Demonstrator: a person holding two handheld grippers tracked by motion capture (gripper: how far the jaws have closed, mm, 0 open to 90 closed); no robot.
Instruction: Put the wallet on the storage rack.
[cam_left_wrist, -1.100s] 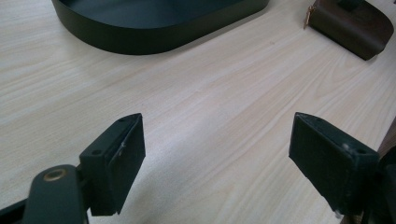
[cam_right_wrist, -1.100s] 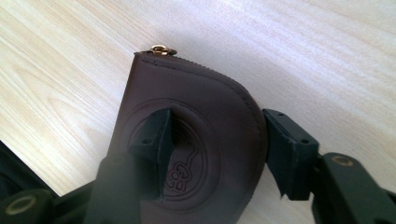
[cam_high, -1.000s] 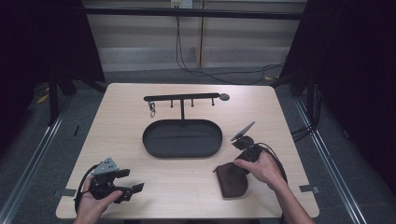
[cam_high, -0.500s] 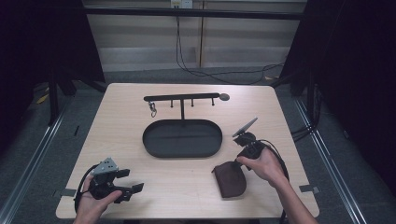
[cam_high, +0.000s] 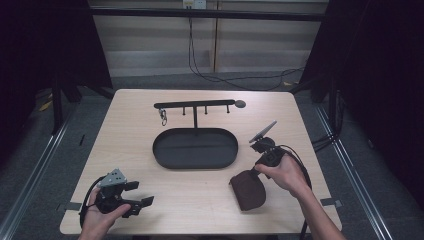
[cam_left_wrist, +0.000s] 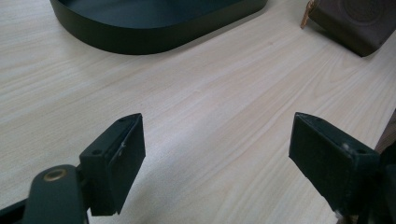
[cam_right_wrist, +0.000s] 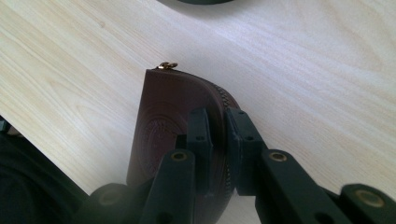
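The brown pouch (cam_right_wrist: 177, 116) near the bench's (cam_high: 150, 220) front right edge is clenched by the right tool (cam_right_wrist: 219, 121); the left tool (cam_left_wrist: 215, 158) is held released.

On the counter (cam_high: 150, 120) the tray (cam_high: 195, 148) sits at the centre. A rack (cam_high: 195, 106) stands just behind it, at twelve o'clock, with a key ring (cam_high: 163, 118) hanging near its nine o'clock end. The pouch (cam_high: 248, 190) lies at five o'clock from the tray, near the front edge. The right hand-held gripper (cam_high: 256, 172) meets the pouch at its one o'clock side. The left hand-held gripper (cam_high: 142, 193) sits at seven o'clock from the tray, well apart from the pouch.
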